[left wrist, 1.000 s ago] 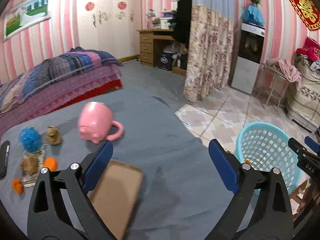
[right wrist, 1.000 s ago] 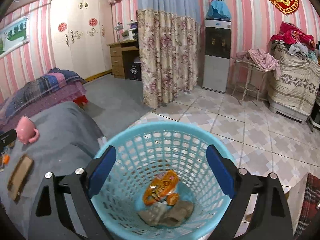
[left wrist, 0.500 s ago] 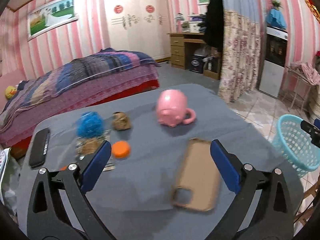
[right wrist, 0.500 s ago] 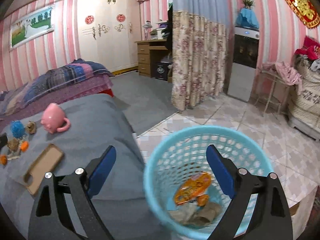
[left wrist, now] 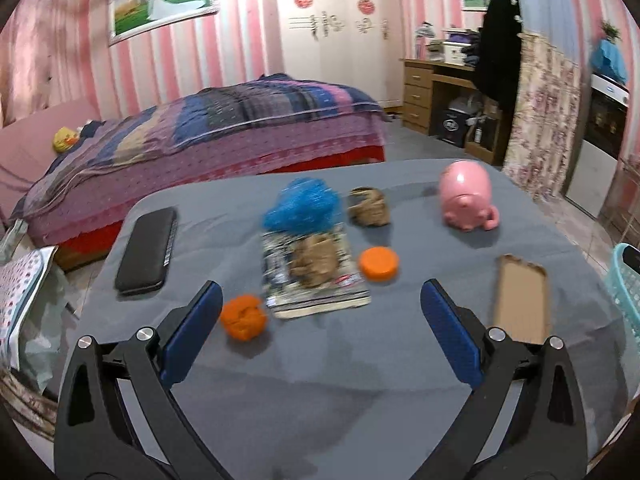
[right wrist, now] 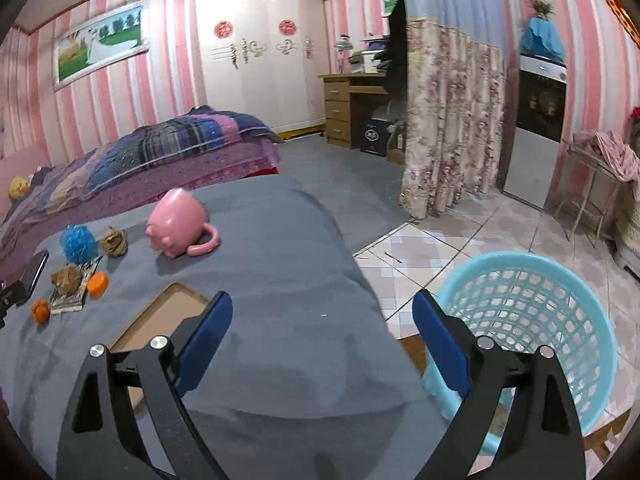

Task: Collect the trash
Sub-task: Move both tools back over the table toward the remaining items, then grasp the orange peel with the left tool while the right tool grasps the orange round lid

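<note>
Grey cloth covers the tabletop [left wrist: 320,392], strewn with a blue mesh ball [left wrist: 302,206], brown paper wads [left wrist: 314,262] and an orange crumpled scrap [left wrist: 243,316]. My left jaws [left wrist: 320,316] and right jaws [right wrist: 322,330] gape empty; the turquoise plastic basket [right wrist: 532,320] stands on the floor beside the tabletop.

- The table [left wrist: 320,392] was grey.
- The mug [left wrist: 466,196] was pink.
- The basket [right wrist: 532,312] was light blue.
- Wall stripes ran pink and white.
- The bottle cap [left wrist: 379,263] was orange.
</note>
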Motion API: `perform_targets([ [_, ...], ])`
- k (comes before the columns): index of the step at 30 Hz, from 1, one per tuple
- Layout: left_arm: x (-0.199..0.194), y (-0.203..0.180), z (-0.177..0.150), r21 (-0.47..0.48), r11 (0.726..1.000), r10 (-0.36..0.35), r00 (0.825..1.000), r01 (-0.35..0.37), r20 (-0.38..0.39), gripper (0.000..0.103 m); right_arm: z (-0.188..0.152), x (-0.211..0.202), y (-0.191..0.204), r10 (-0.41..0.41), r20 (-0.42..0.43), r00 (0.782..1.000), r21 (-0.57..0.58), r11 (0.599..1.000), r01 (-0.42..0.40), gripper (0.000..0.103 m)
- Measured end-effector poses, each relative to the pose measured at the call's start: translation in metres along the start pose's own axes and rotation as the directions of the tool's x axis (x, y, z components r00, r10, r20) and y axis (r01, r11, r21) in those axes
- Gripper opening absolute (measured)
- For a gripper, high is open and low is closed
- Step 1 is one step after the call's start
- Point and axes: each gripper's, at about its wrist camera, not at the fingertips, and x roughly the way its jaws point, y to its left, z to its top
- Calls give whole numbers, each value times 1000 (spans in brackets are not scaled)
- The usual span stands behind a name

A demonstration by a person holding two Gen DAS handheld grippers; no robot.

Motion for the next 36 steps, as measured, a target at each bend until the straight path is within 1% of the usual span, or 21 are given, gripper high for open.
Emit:
perform_targets([
  [3, 9, 18, -9, -16, 1000, 18, 999, -18, -28, 96, -1, 6, 10, 6, -16, 1000, -22, 1000, -7, 90],
  [8, 28, 38, -22, -25, 999, 45, 996, -47, -73, 96, -4, 17, 30, 18, -37, 999, -38, 999, -19, 90],
  [11, 40, 47, -26, -48, 998, 42, 994, -47, -97, 96, -7, 23, 43, 32, -46, 998, -54, 998, -34, 90],
  [16, 48, 53, -24, -35, 998, 53, 994, -57, -93, 96, -14, 30, 69, 45, -65, 997, -118, 992, -52, 90],
  [17, 50, 54, -25, -38, 998, 51, 994, -54, -97, 96, -16, 32, 78, 46, -71, 996, -146, 988, -56, 90],
  [20, 65, 64, -29, -64, 997, 22, 989, -31, -145, 86, -21, 35, 93, 46, -84, 995, -205, 977, -62, 90],
  [23, 77, 71, -33, -84, 996, 1, 981, -18, -194, 75, -25, 36, 104, 46, -92, 995, -239, 969, -67, 90],
  [25, 83, 75, -34, -112, 993, -53, 975, 29, -216, 55, -28, 35, 109, 49, -93, 994, -248, 966, -71, 90],
  [26, 85, 76, -35, -119, 992, -71, 973, 46, -221, 50, -29, 34, 112, 53, -95, 994, -256, 964, -76, 90],
  [28, 86, 79, -34, -123, 990, -95, 971, 69, -217, 33, -31, 33, 118, 64, -103, 993, -269, 959, -89, 90],
  [30, 83, 80, -31, -111, 991, -98, 975, 77, -201, 26, -32, 31, 126, 84, -114, 990, -271, 956, -113, 90],
  [31, 80, 81, -28, -96, 993, -93, 977, 76, -190, 25, -32, 31, 129, 92, -118, 989, -271, 955, -121, 90],
  [33, 78, 85, -20, -65, 996, -71, 983, 61, -170, 24, -29, 34, 139, 116, -132, 985, -258, 955, -147, 90],
  [36, 73, 95, -5, -7, 1000, -13, 994, 12, -104, 24, -22, 43, 161, 165, -151, 975, -223, 955, -196, 90],
])
